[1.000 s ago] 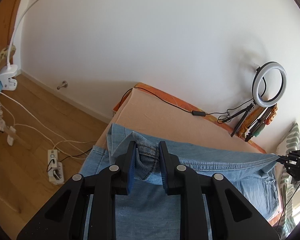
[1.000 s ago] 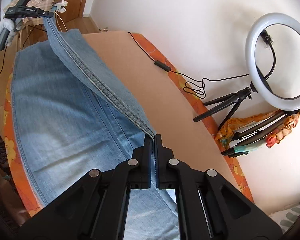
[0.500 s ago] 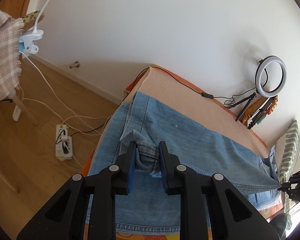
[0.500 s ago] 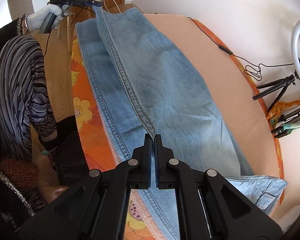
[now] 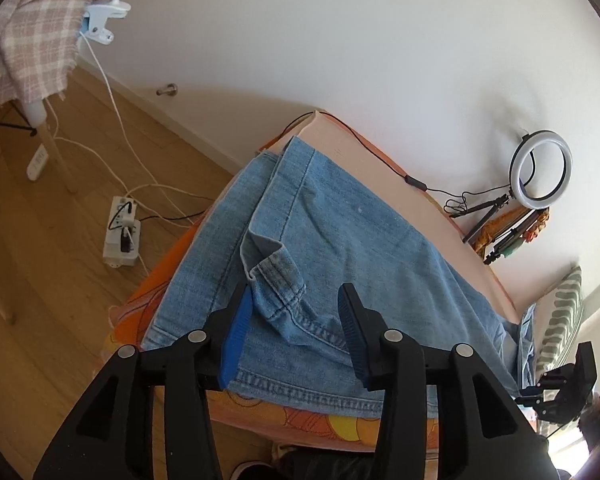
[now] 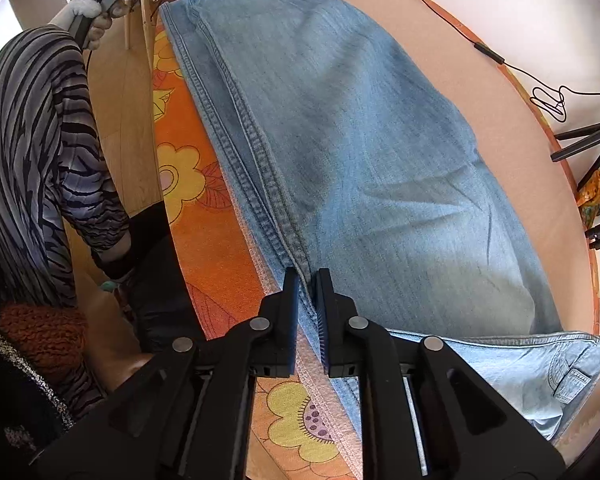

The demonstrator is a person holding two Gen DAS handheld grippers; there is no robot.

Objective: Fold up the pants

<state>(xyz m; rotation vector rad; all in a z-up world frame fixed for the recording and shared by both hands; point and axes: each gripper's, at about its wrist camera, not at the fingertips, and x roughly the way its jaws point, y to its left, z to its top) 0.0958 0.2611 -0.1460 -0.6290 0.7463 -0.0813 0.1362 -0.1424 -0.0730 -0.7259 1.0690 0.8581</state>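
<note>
Denim pants (image 5: 340, 240) now lay folded lengthwise along the bed's (image 5: 352, 140) near edge; left gripper (image 5: 296, 320) had sprung open, dropping the hem, while right gripper (image 6: 308, 292) had loosened, barely parted around the seam.

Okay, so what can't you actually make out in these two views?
- Right wrist view: whether the right gripper pinches the jeans seam or has let go; its fingers hide the contact.
- Left wrist view: the jeans' waist end, behind the left gripper.
- Both views: the lower leg, covered by the folded one.
</note>
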